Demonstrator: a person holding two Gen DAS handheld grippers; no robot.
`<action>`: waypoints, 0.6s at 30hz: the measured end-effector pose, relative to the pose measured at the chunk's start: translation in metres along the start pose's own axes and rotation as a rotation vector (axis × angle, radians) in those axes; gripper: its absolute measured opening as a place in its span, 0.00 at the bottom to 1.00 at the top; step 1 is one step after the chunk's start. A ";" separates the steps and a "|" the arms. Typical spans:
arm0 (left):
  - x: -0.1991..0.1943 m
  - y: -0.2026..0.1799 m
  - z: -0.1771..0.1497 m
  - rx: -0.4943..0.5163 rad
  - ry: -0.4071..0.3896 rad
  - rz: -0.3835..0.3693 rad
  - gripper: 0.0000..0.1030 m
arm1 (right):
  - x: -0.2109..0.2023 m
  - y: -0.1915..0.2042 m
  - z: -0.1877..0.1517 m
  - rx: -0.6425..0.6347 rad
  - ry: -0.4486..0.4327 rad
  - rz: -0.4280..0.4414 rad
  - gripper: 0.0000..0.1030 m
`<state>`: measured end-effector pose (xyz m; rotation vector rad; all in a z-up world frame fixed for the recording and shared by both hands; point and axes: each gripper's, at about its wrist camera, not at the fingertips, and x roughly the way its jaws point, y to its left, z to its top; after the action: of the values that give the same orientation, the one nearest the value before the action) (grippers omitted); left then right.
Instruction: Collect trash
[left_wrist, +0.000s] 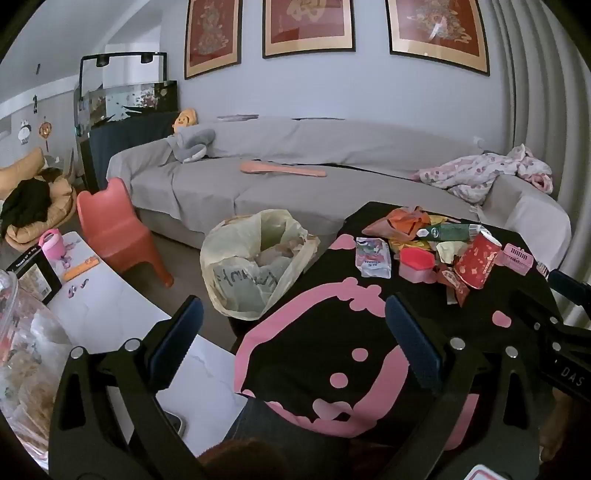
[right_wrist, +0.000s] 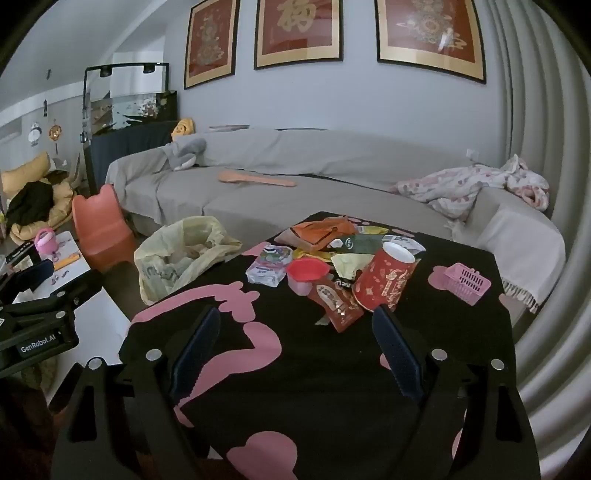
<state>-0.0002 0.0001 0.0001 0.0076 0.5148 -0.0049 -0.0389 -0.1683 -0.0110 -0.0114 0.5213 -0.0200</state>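
A heap of trash lies on the black table with pink patterns (right_wrist: 424, 332): a red paper cup (right_wrist: 386, 280) on its side, a red snack wrapper (right_wrist: 334, 302), a small pink tub (right_wrist: 304, 275), a white packet (right_wrist: 267, 267), and orange and green wrappers (right_wrist: 325, 229). The heap also shows in the left wrist view, with the cup (left_wrist: 478, 264) and the tub (left_wrist: 415, 264). A yellowish trash bag (left_wrist: 255, 258) stands open left of the table (left_wrist: 314, 350). My left gripper (left_wrist: 295, 339) is open and empty above the table's left part. My right gripper (right_wrist: 295, 354) is open and empty, just short of the heap.
A small pink basket (right_wrist: 467, 282) sits right of the heap. An orange child's chair (left_wrist: 118, 229) stands behind the bag. A white low table (left_wrist: 110, 314) with clutter is at the left. A grey sofa (left_wrist: 314, 177) with a blanket runs along the back wall.
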 end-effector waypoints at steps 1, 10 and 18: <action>0.000 0.000 0.000 0.000 0.002 -0.001 0.91 | 0.000 0.000 0.000 0.000 -0.001 -0.004 0.79; 0.000 0.000 0.000 0.006 0.001 -0.002 0.91 | 0.000 -0.002 0.000 0.003 0.001 -0.003 0.79; 0.000 0.000 -0.001 0.007 0.000 -0.003 0.91 | -0.001 -0.002 0.000 0.005 0.002 -0.005 0.79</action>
<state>-0.0007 0.0001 -0.0003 0.0142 0.5146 -0.0095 -0.0401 -0.1699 -0.0107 -0.0076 0.5229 -0.0261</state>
